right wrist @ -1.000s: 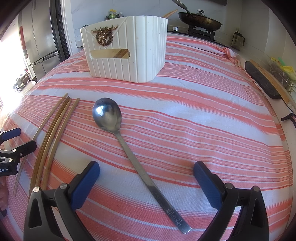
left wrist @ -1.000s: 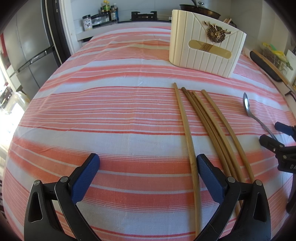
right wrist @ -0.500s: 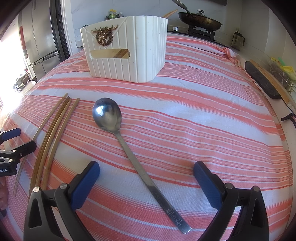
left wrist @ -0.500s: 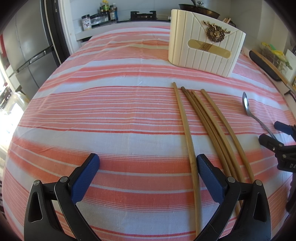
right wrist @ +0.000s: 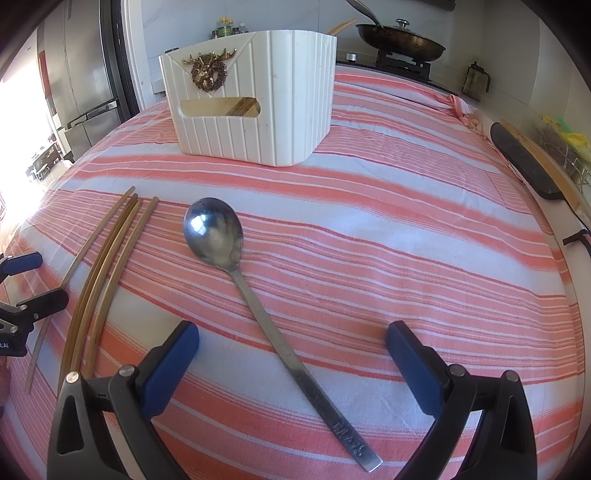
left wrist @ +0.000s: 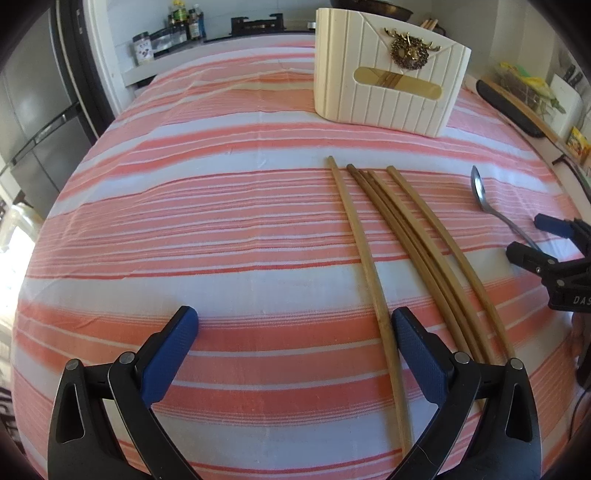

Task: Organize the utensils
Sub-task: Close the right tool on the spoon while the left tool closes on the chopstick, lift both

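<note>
Several long wooden chopsticks (left wrist: pixel 413 240) (right wrist: pixel 107 258) lie side by side on the striped cloth. A steel spoon (right wrist: pixel 251 280) (left wrist: pixel 484 199) lies to their right, bowl toward the far side. A cream ribbed utensil box (left wrist: pixel 384 74) (right wrist: pixel 258 92) with a gold deer badge stands behind them; more chopsticks show through its slot. My left gripper (left wrist: pixel 295 332) is open, low over the cloth, with the leftmost chopstick just inside its right finger. My right gripper (right wrist: pixel 291 347) is open and straddles the spoon's handle without touching it.
The table (left wrist: pixel 184 221) wears a pink and white striped cloth. Behind it are a stove with a dark pan (right wrist: pixel 402 40), jars (left wrist: pixel 177 18) and a fridge (left wrist: pixel 33 103) on the left. A dark board (right wrist: pixel 524 158) lies along the right edge.
The left gripper has tipped slightly, so the box and chopsticks sit a little higher in its view. The right gripper and the spoon have not moved.
</note>
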Available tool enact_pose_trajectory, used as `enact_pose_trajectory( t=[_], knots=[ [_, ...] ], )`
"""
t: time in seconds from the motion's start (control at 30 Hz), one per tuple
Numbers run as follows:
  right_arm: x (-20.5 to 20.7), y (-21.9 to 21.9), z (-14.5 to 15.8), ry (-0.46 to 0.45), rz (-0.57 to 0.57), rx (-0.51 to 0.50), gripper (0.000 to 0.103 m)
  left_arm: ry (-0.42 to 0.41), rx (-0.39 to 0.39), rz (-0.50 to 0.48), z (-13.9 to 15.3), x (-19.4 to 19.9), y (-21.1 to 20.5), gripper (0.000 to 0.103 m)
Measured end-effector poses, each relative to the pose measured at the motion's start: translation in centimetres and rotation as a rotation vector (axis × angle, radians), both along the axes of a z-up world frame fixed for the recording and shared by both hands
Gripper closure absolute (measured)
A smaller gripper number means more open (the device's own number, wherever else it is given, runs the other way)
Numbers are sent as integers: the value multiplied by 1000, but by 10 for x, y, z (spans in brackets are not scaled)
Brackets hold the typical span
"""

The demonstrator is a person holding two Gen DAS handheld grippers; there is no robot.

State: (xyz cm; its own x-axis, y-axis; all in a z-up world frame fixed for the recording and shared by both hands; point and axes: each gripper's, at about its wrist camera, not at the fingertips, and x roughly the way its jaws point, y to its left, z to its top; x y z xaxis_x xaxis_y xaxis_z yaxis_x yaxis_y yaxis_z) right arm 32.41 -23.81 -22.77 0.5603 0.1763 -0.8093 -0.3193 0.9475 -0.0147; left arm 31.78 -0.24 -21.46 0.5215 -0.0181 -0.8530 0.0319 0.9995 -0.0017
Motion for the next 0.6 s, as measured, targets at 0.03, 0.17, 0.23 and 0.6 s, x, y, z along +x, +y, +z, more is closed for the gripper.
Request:
enact_pose_trajectory(
  t=[0.03, 0.17, 0.23, 0.6],
  knots=[
    [3, 1, 1, 17, 19, -7, 0, 12, 2, -13, 0, 3, 0, 0],
    [21, 7, 4, 121, 78, -47, 0, 70, 10, -73, 1, 21, 2, 1],
    [30, 15, 7, 155, 116, -58, 9, 94, 12, -94, 2, 32, 3, 3],
    [55, 56, 12, 95, 253, -52, 56, 107, -3, -134, 13, 74, -15, 68]
  ],
)
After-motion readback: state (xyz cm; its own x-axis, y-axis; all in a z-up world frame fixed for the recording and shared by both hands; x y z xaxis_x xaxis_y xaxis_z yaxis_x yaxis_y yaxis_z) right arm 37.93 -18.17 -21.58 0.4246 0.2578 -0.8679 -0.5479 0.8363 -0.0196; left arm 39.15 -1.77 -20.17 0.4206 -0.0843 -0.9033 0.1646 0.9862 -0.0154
